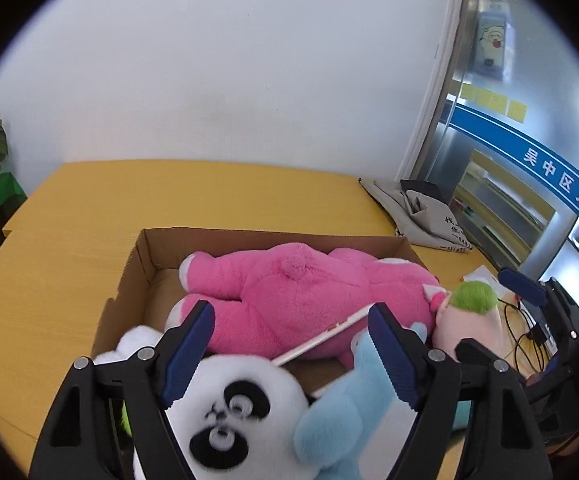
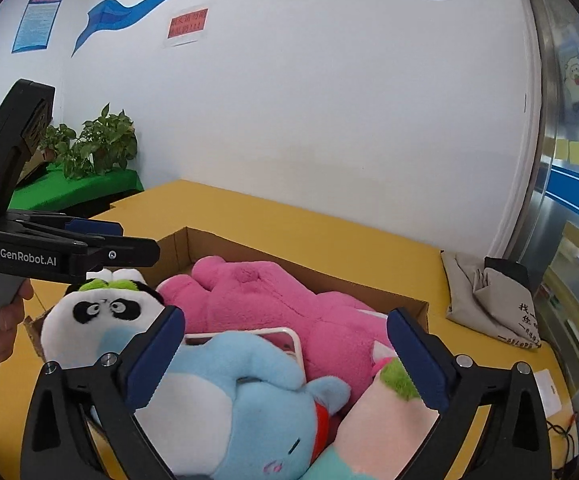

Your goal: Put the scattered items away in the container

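Now both my grippers, left [image 1: 291,322] and right [image 2: 285,330], stand with jaws apart, gripping nothing. The panda [image 1: 225,412] and blue toy [image 2: 249,392] lie just below them in the box [image 1: 137,276]; I'd back out straight, snagging no fur.

Yellow table [image 1: 217,196] against white wall [image 1: 229,60]. Grey cloth bag [image 1: 425,216] on the table's far right corner (printed text, unreadable). Potted plant [image 2: 97,144] on green stand [image 2: 77,190] beyond the table's left end. Black cables [image 1: 525,332] at the table's right edge.
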Motion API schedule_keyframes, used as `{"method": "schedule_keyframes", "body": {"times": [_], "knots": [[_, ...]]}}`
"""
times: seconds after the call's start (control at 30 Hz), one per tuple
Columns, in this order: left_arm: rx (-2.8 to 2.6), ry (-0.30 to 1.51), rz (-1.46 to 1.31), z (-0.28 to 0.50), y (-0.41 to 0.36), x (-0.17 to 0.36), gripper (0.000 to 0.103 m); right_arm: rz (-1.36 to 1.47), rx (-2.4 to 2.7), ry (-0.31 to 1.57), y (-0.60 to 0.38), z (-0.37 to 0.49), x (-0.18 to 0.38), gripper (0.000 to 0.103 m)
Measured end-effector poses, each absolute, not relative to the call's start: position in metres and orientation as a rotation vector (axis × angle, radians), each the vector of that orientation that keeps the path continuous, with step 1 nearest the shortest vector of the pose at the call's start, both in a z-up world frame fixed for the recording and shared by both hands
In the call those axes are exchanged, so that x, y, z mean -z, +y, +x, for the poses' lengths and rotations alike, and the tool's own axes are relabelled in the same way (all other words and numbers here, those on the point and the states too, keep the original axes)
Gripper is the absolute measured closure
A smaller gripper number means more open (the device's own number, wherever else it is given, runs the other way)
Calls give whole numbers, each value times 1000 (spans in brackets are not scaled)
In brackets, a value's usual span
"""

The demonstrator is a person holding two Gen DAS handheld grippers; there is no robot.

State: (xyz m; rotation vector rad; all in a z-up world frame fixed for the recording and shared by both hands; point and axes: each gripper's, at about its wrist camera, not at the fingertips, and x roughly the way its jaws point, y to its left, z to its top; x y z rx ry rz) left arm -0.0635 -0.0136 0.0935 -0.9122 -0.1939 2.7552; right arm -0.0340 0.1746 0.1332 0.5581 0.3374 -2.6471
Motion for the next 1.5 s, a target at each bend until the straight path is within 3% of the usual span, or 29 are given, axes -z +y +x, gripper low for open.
{"method": "schedule_keyframes", "body": {"times": [0.4,0.8,1.27,1.5], "knots": [[-2823,-235,-886,50,-28,-33,24,700,2731,69,216,48,-73,1],[-2904,-329,-992,80,-53,16,24,845,2809,0,237,73,-26,0],[-3068,-188,-899,90,-29,31,24,788,2844,-15,234,82,-4,0],[-3109,-15,-944,86,-9,31,24,802,2857,19,229,79,-4,0]]}}
